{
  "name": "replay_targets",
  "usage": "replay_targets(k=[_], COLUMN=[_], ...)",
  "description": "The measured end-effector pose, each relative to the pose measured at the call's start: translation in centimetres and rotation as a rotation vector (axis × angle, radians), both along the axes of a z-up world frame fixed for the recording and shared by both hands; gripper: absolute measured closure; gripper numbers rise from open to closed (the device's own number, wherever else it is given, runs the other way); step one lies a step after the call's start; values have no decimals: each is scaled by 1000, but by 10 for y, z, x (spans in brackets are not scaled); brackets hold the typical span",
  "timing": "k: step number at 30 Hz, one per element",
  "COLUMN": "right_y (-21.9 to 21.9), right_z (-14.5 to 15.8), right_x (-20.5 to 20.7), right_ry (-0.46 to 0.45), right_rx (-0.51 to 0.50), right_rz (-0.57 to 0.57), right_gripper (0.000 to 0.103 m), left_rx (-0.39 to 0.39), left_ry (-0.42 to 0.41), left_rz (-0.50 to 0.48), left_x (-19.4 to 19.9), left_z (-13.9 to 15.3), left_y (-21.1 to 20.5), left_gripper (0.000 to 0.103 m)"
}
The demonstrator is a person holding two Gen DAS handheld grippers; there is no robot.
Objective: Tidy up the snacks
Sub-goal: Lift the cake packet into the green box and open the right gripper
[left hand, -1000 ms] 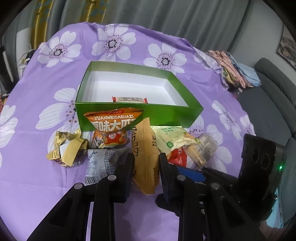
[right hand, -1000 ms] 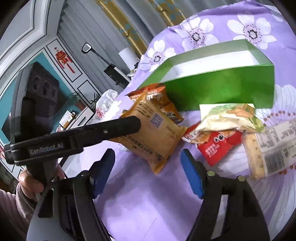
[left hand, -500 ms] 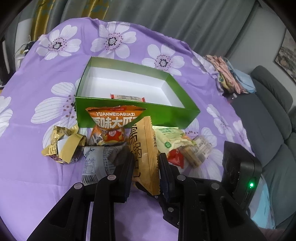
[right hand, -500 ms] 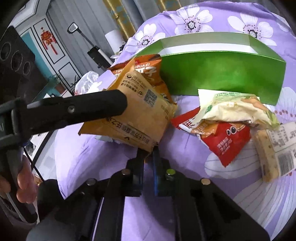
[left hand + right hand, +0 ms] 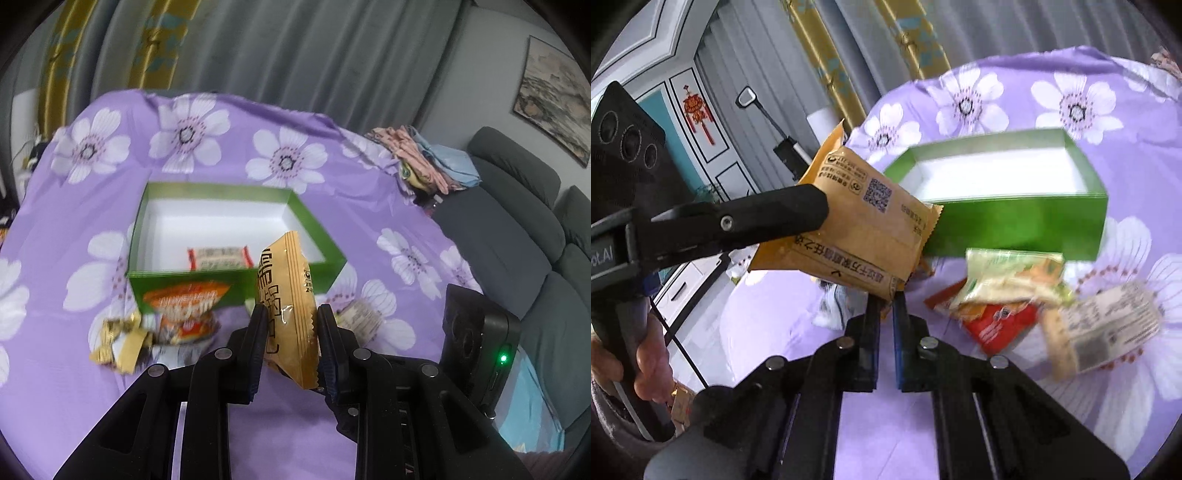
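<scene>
While the left claw (image 5: 290,328) is gripping the gold packet (image 5: 288,295) edge-on and holding it in the air just in front of the box (image 5: 236,280), the right claw (image 5: 885,306) is sitting under it with its blue pads nearly together, pinching the packet's lower corner as far as I can tell. The box is lying open on the purple flowered surface (image 5: 332,177) with one small wrapped bar (image 5: 219,257) already resting inside against the near wall. The other snacks are waiting in a loose heap just before that wall: an orange bag (image 5: 184,306), a crumpled gold wrapper (image 5: 118,339), and, in the right view, a green pouch (image 5: 1012,280), a red pack (image 5: 997,325) and a pale cracker pack (image 5: 1108,328). To my eye the step is carrying this packet over the near wall, so the right claw should be letting go first, and the left should be lifting high enough to clear the rim, then lowering it flat beside the bar rather than dropping it on edge.
</scene>
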State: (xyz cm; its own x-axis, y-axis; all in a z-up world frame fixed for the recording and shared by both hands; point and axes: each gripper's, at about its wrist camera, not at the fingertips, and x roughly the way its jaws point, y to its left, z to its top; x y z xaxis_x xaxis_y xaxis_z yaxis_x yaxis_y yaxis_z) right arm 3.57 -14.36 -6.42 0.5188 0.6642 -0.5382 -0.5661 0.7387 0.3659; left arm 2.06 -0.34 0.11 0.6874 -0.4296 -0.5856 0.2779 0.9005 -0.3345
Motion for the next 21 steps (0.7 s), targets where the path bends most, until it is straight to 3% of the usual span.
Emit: replay_targets(k=[9, 21], right_y=[-8, 9], right_z=[29, 13], right_x=[44, 123], right_ry=[-76, -2], right_rx=[11, -79], right_rz=[-62, -86], right_gripper=[97, 95], left_rx=[29, -45], left_ry=[-73, 43], left_rz=[-31, 4], left_x=[48, 137], left_z=[30, 2], left_y=[-14, 6], left_gripper=[76, 76])
